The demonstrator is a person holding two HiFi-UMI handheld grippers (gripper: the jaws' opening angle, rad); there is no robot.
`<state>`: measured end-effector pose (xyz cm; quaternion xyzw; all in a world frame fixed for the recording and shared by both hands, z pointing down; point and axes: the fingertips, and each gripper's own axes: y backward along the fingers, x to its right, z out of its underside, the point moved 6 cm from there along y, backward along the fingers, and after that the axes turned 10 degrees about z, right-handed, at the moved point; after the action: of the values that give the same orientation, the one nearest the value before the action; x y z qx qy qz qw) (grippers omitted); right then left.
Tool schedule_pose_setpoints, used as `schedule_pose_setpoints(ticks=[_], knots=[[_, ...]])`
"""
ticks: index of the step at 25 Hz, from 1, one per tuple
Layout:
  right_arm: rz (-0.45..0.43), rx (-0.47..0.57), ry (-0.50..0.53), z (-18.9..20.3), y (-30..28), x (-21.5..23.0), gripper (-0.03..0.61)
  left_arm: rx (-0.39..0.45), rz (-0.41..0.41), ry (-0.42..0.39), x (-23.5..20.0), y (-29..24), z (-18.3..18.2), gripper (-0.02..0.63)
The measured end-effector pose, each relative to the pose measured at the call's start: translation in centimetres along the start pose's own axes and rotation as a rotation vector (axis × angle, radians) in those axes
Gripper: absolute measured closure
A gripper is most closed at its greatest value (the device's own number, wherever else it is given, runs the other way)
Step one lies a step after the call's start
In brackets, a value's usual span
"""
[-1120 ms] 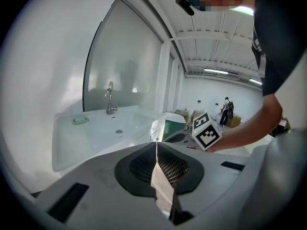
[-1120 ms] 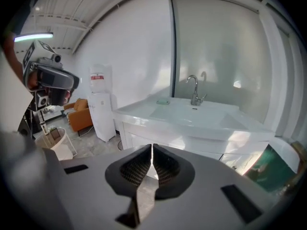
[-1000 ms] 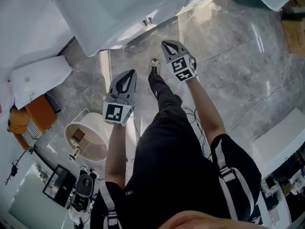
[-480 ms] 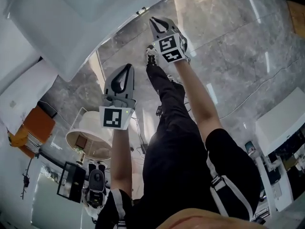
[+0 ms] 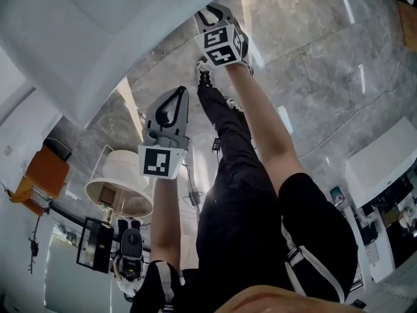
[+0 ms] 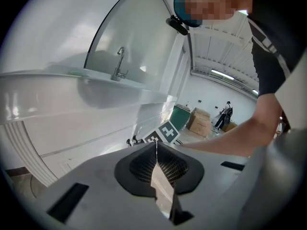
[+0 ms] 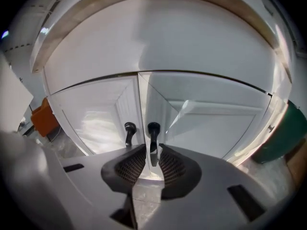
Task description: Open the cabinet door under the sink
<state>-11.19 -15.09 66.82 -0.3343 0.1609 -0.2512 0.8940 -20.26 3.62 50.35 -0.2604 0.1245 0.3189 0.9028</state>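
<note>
The white vanity [image 5: 124, 38] with its sink and faucet [image 6: 118, 63] stands in front of me. Below it are two shut white doors, the left door [image 7: 96, 114] and the right door [image 7: 216, 123], each with a dark handle beside the centre seam. My right gripper [image 7: 149, 151] reaches to the doors and its jaws close round the right door's handle [image 7: 153, 131]; the left door's handle [image 7: 129, 132] is free beside it. In the head view my right gripper [image 5: 210, 10] touches the vanity's lower edge. My left gripper [image 5: 174, 95] hangs back over the floor, shut and empty.
A round white bin [image 5: 120, 188] stands on the marble floor at my left, with an orange item [image 5: 45, 171] beyond it. Cables [image 5: 192, 194] run by my feet. A white unit [image 5: 381, 168] is at the right. A green bin [image 7: 280, 138] sits right of the cabinet.
My right gripper has moved forward and up to the cabinet doors, reaching the handle. The left gripper has hardly moved. My head has tilted closer to the vanity.
</note>
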Motion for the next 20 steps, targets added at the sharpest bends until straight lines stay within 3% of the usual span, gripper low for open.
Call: schedule_pose_setpoints(ticks=[7,8,15,20], knots=[[0.072,-0.020,-0.015,-1.2,-0.9,-0.1,0.438,0.012,-0.011,-0.001,-0.7,0.2,0.0,0.597],[0.076,-0.012,-0.020,-1.1,-0.8,-0.1,0.477,0.011,-0.011,-0.001,-0.6,0.2,0.1,0.597],[0.121,0.026,-0.123,-0.6,-0.4,-0.1,0.482,-0.016,-0.015,0.006,0.1,0.2,1.4,0.597],[0.140,0.038,-0.142,1.2,1.0,0.2,0.483,-0.020,-0.023,0.005,0.5,-0.3,2.2,0.597]])
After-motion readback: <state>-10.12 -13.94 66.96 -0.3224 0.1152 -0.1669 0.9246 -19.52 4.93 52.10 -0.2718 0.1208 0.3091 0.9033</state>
